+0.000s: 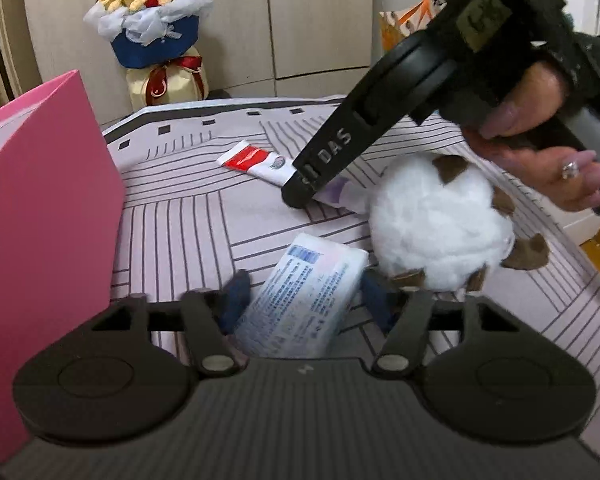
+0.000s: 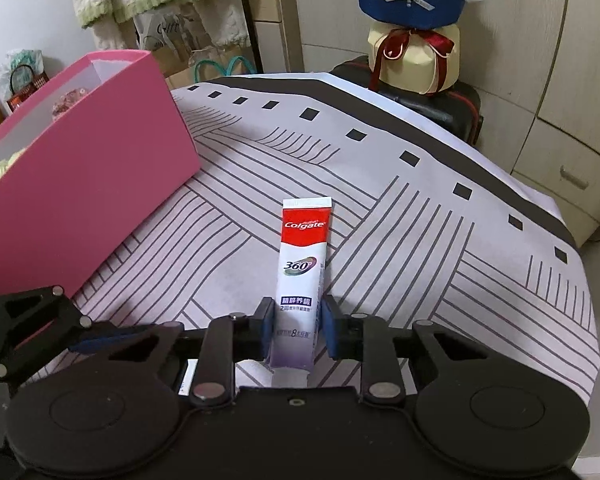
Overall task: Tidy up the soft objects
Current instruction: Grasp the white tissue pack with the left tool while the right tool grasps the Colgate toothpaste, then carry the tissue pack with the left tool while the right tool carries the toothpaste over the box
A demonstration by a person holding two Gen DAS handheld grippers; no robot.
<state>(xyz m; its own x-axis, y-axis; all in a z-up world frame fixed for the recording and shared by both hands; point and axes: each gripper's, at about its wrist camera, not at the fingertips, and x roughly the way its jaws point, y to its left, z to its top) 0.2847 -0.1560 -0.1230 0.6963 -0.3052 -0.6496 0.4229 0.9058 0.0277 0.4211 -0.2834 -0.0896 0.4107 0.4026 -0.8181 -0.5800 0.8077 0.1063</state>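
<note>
In the left wrist view my left gripper point(image 1: 304, 296) stands around a white tissue pack point(image 1: 304, 300) with blue print; its blue pads point(image 1: 236, 292) sit at the pack's two sides, touching or nearly so. A white plush toy point(image 1: 440, 220) with brown ears lies just right of it. In the right wrist view my right gripper point(image 2: 296, 324) has its blue pads point(image 2: 329, 328) against both sides of a red and white Colgate toothpaste tube point(image 2: 302, 264) lying on the table. The tube also shows in the left wrist view point(image 1: 256, 162), with the right gripper's body point(image 1: 332, 160) above it.
A pink box point(image 2: 84, 172) stands open at the left, with some items inside; it also shows in the left wrist view point(image 1: 40, 220). The table has a striped cloth point(image 2: 420, 240). A bouquet point(image 1: 156, 24) stands behind the table. The left gripper's body point(image 2: 40, 320) shows at lower left.
</note>
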